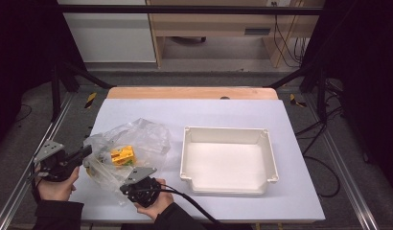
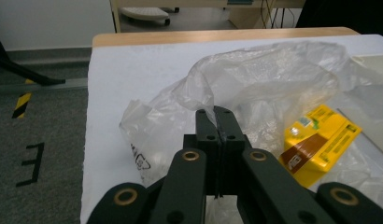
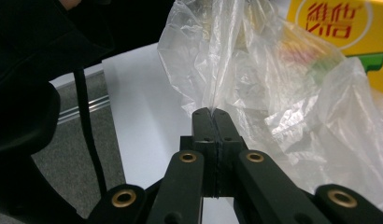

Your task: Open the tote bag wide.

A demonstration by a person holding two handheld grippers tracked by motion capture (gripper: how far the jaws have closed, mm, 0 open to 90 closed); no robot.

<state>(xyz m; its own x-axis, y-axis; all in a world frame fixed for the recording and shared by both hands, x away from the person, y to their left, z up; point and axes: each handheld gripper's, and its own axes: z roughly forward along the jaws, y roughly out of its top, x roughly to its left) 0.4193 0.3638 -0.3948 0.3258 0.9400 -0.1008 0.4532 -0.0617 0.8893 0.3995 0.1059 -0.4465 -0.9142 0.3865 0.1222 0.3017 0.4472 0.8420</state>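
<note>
High view: clear plastic bag (image 1: 130,143) near tabletop's (image 1: 218,112) left edge, yellow carton (image 1: 122,155) inside. Your left gripper (image 1: 84,152) at bag's left side, right gripper (image 1: 123,186) at its near side. White bin (image 1: 227,160) right of bag, apart.

Left gripper view: your jaws together, clamped on bag film (image 2: 255,88); carton (image 2: 318,140) right of them.

Right gripper view: jaws pinched shut on film (image 3: 255,79); carton (image 3: 348,32) blurred, probably inside bag.

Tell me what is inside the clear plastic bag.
Inside the plastic bag lies a yellow carton with brown and green print. The crumpled film blurs whatever else may sit beside it. Both the left gripper and right gripper pinch the bag's film.
</note>
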